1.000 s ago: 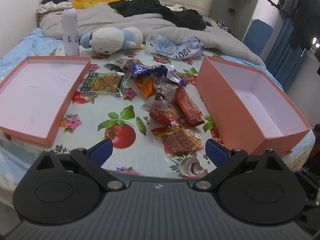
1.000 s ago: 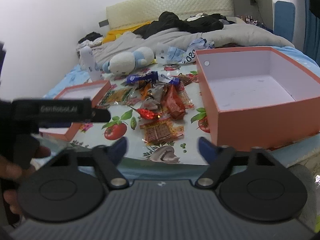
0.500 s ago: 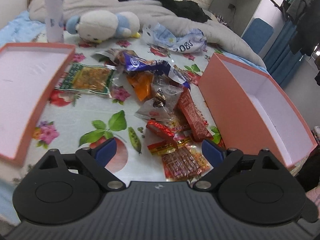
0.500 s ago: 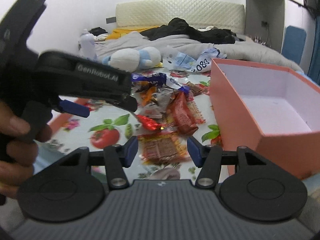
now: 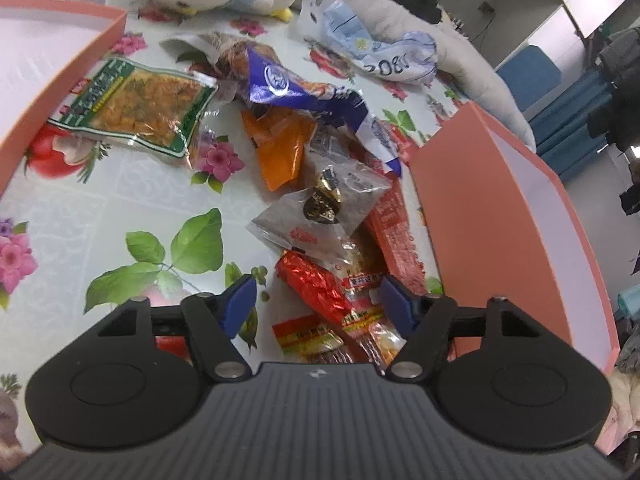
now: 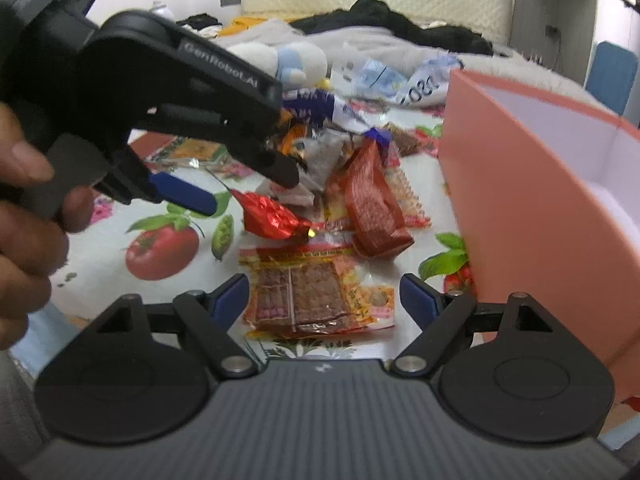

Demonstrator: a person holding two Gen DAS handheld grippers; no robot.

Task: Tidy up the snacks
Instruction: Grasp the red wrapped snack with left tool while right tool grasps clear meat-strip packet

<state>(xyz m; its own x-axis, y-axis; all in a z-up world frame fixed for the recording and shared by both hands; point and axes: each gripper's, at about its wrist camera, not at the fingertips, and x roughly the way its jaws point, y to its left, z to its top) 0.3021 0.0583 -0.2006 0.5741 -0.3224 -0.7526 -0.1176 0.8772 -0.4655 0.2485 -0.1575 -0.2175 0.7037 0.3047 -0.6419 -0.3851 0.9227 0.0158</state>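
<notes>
Two tools are dropping onto one heap of snack packets that lies on the flowered cloth of the bed (image 5: 120, 184), between a shallow pink lid (image 5: 60, 64) at the upper left of the left wrist view and a deep pink box (image 5: 488, 216) at its right. The left tool (image 5: 318, 300) has just been narrowing its jaws, and a red foil packet (image 5: 312, 284) lies between its blue pads, but the pads do not yet press on it: spread, holding nothing. It sits there, I judge, because the foil packet lies at the near edge of the heap, easiest to lift free. The right tool (image 6: 322, 294) has just been widening its jaws, which straddle a flat packet of brown strips (image 6: 300, 296) low in the frame's centre; it too is spread and grips nothing. The wider spread probably suits that broad packet. In the right wrist view the left tool fills the upper left, gripped by a hand (image 6: 24, 216). The deep box stands just beside the heap, likely so that each packet travels a short way.
</notes>
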